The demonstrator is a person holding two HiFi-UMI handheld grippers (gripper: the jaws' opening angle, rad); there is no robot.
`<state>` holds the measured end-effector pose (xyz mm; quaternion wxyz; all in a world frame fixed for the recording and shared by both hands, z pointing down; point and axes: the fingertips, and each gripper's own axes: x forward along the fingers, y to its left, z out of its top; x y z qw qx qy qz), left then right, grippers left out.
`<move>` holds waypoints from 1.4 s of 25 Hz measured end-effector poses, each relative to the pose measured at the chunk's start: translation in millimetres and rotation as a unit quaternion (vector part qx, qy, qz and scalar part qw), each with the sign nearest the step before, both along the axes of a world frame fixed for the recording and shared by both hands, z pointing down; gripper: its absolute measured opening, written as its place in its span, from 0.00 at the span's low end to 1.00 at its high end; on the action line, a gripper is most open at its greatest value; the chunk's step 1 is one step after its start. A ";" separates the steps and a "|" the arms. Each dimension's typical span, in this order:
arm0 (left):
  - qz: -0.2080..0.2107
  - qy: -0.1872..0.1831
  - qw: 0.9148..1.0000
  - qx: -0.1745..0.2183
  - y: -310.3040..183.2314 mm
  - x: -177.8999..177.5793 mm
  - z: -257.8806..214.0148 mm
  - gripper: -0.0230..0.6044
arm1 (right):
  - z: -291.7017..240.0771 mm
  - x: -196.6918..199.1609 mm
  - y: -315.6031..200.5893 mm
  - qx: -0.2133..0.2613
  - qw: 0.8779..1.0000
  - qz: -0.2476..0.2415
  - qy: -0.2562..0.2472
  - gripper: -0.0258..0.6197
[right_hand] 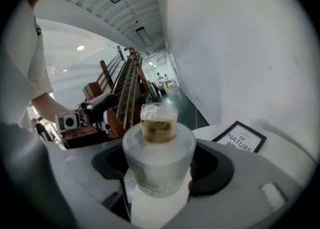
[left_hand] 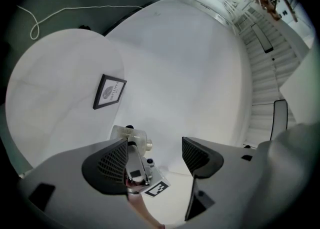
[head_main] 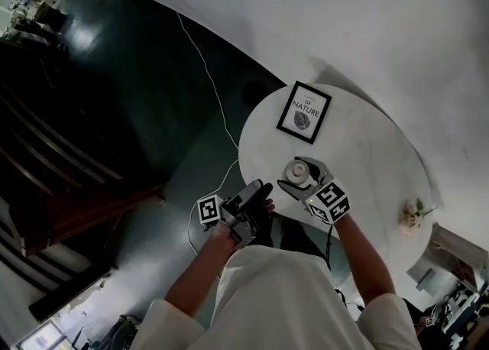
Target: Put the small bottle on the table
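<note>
Bottle [right_hand: 159, 165] upright, cap [right_hand: 159, 123] up, clamped in right hand-held gripper [head_main: 298, 174], left hand-held gripper [left_hand: 152, 158] apart

Frosted white on the small bottle [right_hand: 159, 148], amber under its clear cap. Plain white across the round counter [head_main: 367, 150]. Black frame and black lettering on white for the print [head_main: 304, 112]. Grey with black ribbed pads [left_hand: 111, 162] on left tongs [left_hand: 155, 155] and right tongs [right_hand: 161, 165].

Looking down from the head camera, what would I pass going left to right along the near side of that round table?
Left tool, open and empty → small bottle, gripped by the right tool → small flowers by the table's right edge. The framed picture lies straight beyond the bottle, so it is left out.
</note>
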<state>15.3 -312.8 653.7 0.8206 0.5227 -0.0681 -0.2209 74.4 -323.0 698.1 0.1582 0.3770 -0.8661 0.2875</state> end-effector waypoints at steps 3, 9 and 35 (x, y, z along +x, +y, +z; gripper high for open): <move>-0.005 -0.007 1.000 -0.003 -0.5 -4.4 6.9 0.55 | 25.5 5.1 -4.6 -0.004 1.000 0.005 0.026 0.58; -0.016 -0.010 1.000 -0.013 1.1 -14.9 18.0 0.55 | 68.5 8.5 -11.0 -0.023 0.998 0.020 0.053 0.58; -0.028 -0.002 0.999 -0.035 14.4 -29.7 47.3 0.55 | 171.5 24.6 -18.3 -0.061 0.987 0.088 0.117 0.58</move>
